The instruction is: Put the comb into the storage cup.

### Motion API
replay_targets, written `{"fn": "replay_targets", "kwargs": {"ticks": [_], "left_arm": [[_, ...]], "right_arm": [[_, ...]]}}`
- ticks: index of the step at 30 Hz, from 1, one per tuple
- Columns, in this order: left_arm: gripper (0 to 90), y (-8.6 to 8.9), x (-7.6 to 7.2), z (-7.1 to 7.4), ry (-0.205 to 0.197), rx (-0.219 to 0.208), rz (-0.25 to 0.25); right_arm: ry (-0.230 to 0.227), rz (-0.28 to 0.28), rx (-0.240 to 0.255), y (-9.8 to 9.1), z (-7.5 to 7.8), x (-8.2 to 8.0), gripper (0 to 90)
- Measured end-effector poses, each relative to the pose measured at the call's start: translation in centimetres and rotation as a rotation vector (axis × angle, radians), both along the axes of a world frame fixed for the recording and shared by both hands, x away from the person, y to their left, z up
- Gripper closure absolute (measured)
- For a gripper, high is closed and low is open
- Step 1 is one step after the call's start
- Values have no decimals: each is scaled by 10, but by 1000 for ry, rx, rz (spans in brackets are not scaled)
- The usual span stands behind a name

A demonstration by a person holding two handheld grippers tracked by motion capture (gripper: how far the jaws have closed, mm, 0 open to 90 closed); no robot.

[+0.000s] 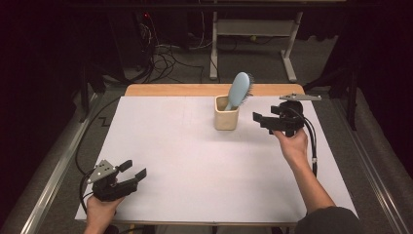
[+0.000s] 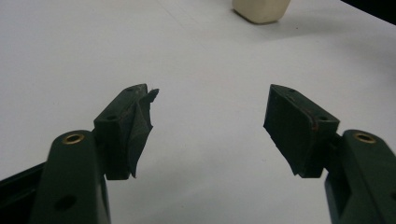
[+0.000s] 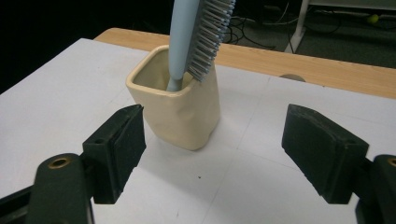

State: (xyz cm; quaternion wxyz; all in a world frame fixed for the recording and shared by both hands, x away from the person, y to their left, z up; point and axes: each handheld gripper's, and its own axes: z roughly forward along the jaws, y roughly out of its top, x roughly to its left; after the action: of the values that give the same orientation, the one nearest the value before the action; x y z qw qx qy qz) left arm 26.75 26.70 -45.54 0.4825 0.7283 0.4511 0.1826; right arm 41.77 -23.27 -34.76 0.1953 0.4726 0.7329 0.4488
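The right gripper [image 1: 257, 118] hangs above the far right part of the white table sheet [image 1: 195, 161] with its jaws spread wide and nothing between them, its pads [image 3: 123, 140] touching no object. It points leftward in the high view at the squarish cream ceramic cup [image 1: 226, 113], which stands just beside it, apart from the jaws; in the right gripper view the cup [image 3: 180, 105] sits ahead, a little left of the midline between the jaws. A pale blue plastic hairbrush [image 1: 239, 89] stands handle-down in the cup, its long axis near upright and leaning right toward this gripper, grey bristles on that side. The right gripper is by far the nearer one. The left gripper [image 1: 134, 170], also wide open and empty, rests well apart at the near left corner.
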Motion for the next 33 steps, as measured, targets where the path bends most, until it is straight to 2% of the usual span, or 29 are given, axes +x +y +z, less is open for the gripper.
{"fn": "replay_targets", "kwargs": {"ticks": [15,33], "left_arm": [[325,0,0,0,1,-1,0],[325,0,0,0,2,1,1]], "right_arm": [[-11,-13,22,-11,-1,-6,225],[-34,-23,43,-29,-5,-23,216]]}}
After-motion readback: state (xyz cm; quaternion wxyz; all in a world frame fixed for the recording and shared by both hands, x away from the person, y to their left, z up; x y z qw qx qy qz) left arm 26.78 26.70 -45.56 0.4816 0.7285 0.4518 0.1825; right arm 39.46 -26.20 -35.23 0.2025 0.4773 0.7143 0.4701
